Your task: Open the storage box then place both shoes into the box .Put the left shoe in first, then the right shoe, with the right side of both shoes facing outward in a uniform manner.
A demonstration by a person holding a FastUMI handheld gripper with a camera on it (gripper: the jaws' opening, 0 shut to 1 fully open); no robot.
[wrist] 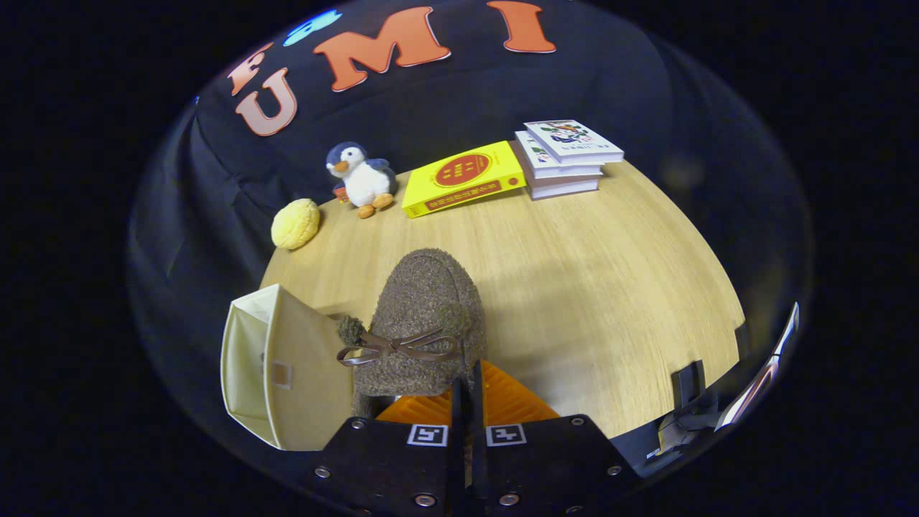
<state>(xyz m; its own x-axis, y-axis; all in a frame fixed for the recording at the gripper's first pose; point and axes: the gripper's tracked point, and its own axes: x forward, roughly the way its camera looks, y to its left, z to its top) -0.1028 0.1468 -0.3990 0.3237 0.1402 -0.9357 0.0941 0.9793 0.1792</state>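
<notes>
Wooden table (589, 273), light grain, spanning most of the scene. Cream storage box (283, 366) at near-left corner of table, lid flap open and tilted up toward the shoe, inside wall visible on its far-left side. Brown fuzzy shoe (423, 316) w/ ribbon bow and pom-pom — just ahead of the fingers, toe pointing away, heel end toward gripper, close beside box on its right. Gripper (467, 402) fingers drawn nearly together, narrow gap, pinching the shoe's heel rim between them; whether shoe is lifted off the table or resting on it – can't tell. Beyond shoe, far edge of table: stack of white books (567, 158) far right, yellow book (463, 176) lying flat beside the stack, stuffed penguin (361, 179) upright left of it, yellow round plush (295, 223) near the left rim, apart from penguin.
</notes>
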